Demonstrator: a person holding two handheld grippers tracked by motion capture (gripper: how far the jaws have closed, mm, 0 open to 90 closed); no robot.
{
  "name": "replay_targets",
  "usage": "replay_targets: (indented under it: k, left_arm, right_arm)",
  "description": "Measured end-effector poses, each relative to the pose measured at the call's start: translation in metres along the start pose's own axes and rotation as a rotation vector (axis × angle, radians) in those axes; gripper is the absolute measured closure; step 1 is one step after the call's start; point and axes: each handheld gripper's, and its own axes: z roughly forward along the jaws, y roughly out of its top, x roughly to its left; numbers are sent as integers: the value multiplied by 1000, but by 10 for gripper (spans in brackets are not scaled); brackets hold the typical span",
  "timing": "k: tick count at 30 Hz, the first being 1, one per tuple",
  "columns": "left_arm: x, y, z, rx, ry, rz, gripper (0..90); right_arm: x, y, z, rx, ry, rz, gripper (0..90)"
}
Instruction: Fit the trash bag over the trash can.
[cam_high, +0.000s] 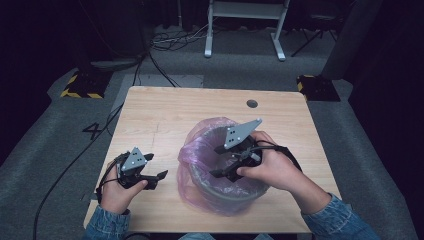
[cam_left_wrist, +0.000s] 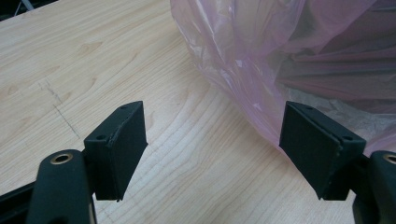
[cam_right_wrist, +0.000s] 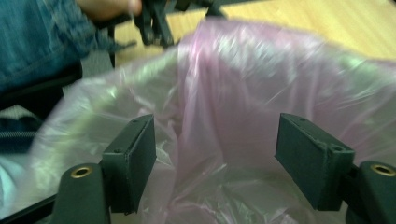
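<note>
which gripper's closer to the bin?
Right. The right gripper hangs over the bin, inside its pink bag's opening; the left gripper is beside the bin, over the table.

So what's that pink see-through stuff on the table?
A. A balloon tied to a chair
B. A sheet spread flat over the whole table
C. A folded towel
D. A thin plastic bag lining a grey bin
D: the pink plastic bag drapes over the rim of the round grey bin and hangs down inside it, with the right claw held above its opening.
</note>
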Motion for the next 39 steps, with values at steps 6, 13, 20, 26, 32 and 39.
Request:
replay_targets:
  k: [6,13,20,26,32,39]
  left_arm:
    - [1,-1,0,1,0,1,229]
    - [1,-1,-1,-3,0,-10,229]
    - [1,-2,-1,0,1,-7,229]
    - [0,-5,-4,5,13,-13,229]
    - [1,-12,-10,16,34,-27,230]
    - [2,-16,-12,21,86,-36,234]
  right_arm:
    - [-1,-8,29,115,6,-26,257]
    - [0,-18,58,217,47,-32,238]
    - [0,-20,63,215,46,-26,221]
    - [-6,-8,31,75,-21,3,226]
    - [-11,0,-12,-86,-101,46,244]
    - [-19,-8,-67,-196,-225,104,252]
